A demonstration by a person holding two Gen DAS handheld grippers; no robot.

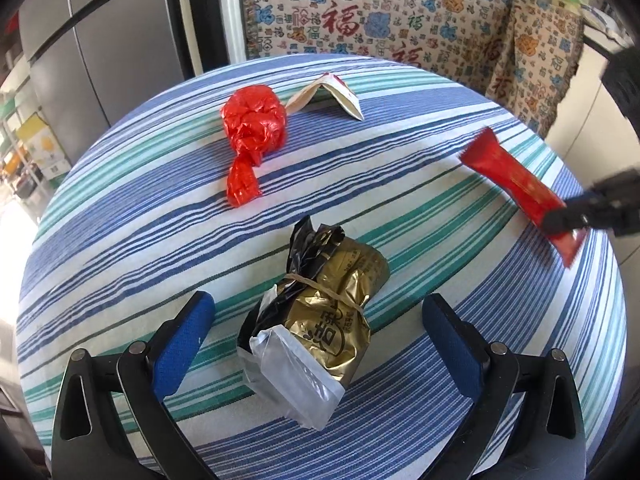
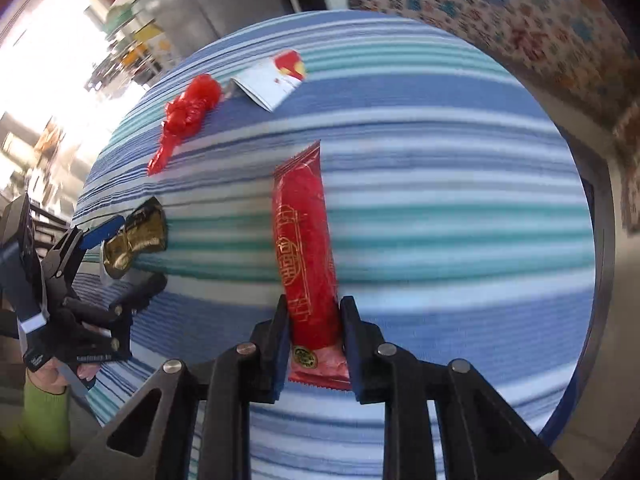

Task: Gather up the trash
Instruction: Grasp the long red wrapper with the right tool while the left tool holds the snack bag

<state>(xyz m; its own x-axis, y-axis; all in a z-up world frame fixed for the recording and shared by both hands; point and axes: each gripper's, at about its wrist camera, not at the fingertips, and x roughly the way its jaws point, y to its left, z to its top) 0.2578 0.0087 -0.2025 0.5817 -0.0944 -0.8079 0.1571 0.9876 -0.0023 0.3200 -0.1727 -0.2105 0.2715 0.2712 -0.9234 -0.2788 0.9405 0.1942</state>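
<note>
A long red snack wrapper (image 2: 306,264) with gold print lies lengthwise on the striped tabletop (image 2: 460,208), its near end pinched between the blue pads of the right claw (image 2: 314,340), which has closed on it. The rest of the wrapper stretches straight ahead of that claw. Off to the right claw's left, the left claw (image 1: 316,344) hangs with its jaws spread wide on either side of a gold foil bag (image 1: 332,312) bound with a rubber band, a clear plastic pouch (image 1: 296,380) tucked against the bag's near end; the pads (image 1: 180,344) stand apart from the bag. Ahead of the left claw lies a knotted red plastic bag (image 1: 252,132), and just beyond it to the right a folded white-and-red paper packet (image 1: 332,94) stands tented on the cloth. A hand (image 2: 60,372) in a green sleeve (image 2: 40,416) holds the left claw's handle. Behind the tabletop, a patterned fabric cover (image 1: 400,12) with red characters drapes a seat.
</note>
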